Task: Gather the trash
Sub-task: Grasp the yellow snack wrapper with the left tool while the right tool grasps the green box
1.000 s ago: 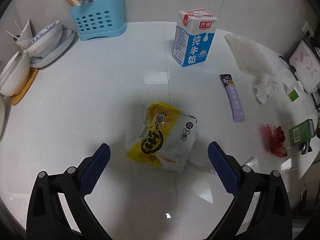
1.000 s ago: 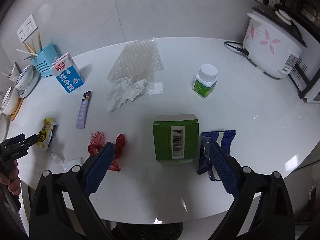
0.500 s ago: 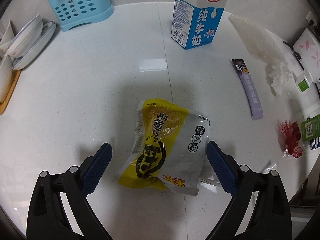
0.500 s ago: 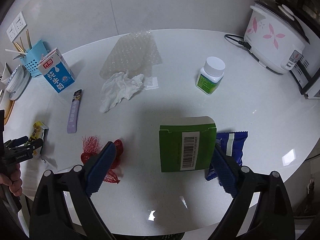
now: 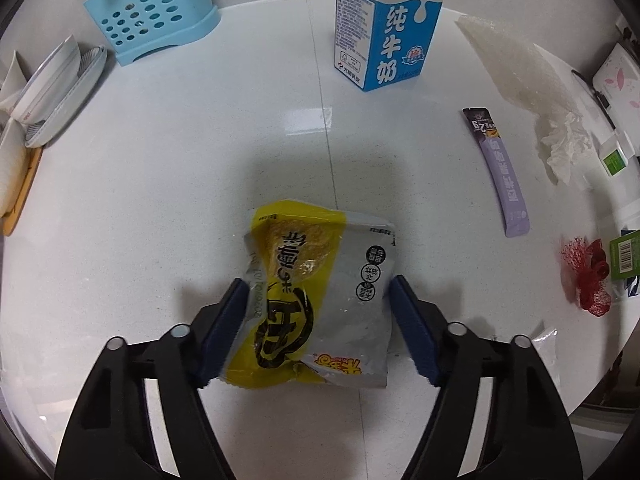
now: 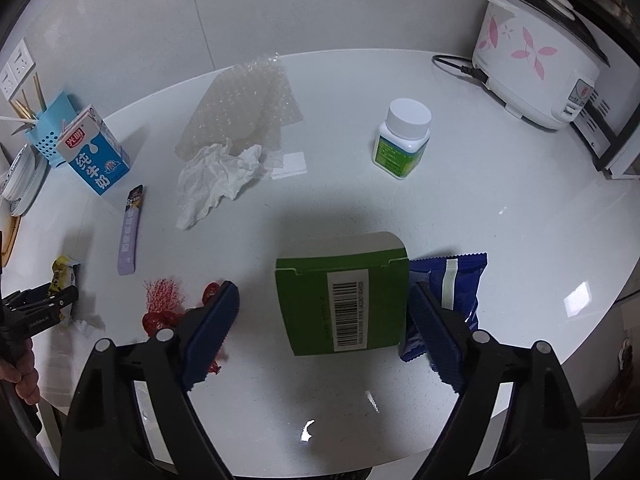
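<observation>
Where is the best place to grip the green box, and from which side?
Probably across its two long side edges, coming from above: the green box lies flat, barcode up, and the right gripper already straddles it, jaws just closing, not yet pressing.

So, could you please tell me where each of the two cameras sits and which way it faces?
Left wrist: on the left gripper, looking steeply down its fingers at the yellow snack bag between them; the jaws have just been closing.
Right wrist: on the right gripper, looking down at the green box between its fingers, jaws closing too; a hand with the left gripper shows at the left edge.
Shared: the milk carton, purple sachet, tissue, red netting, the snack bag and the box.
</observation>
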`<action>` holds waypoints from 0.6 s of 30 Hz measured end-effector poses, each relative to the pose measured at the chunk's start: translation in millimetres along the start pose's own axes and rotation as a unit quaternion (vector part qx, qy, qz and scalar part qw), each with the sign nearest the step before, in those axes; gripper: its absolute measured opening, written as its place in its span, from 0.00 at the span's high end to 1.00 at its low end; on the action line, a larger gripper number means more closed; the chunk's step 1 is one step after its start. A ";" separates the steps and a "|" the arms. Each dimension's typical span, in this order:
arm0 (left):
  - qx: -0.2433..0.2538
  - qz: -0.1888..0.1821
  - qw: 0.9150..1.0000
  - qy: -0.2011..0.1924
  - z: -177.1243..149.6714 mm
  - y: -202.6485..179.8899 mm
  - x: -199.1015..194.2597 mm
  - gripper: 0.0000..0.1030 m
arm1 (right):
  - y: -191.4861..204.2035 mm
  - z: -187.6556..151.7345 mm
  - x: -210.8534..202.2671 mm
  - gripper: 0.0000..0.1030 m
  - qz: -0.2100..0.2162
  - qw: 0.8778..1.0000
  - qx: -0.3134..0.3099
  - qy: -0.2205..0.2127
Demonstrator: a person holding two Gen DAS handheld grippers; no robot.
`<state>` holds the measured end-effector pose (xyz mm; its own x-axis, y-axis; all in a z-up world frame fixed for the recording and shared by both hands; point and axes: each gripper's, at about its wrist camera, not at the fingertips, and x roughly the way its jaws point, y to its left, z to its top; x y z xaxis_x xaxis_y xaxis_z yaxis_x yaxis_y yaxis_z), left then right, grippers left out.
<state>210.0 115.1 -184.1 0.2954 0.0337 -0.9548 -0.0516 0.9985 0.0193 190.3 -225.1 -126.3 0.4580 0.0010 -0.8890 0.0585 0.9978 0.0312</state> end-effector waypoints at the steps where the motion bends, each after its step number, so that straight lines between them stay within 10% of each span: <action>1: -0.001 0.001 1.000 0.002 0.2 -0.8 -0.9 0.40 | -0.6 -0.3 2.0 0.23 0.002 1.000 0.002 0.002; 7: 0.000 0.009 1.000 0.011 -0.5 -6.9 -6.2 0.61 | 0.0 -2.1 15.5 0.56 0.000 1.000 0.002 0.019; 18: -0.009 0.004 1.000 0.009 -4.8 -9.1 -16.4 0.92 | -2.0 -2.4 10.8 0.56 0.004 1.000 -0.001 0.007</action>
<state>201.1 105.2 -170.1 0.2771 0.0408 -0.9600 -0.0711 0.9972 0.0218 193.0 -226.9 -137.0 0.4465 0.0100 -0.8947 0.0538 0.9978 0.0380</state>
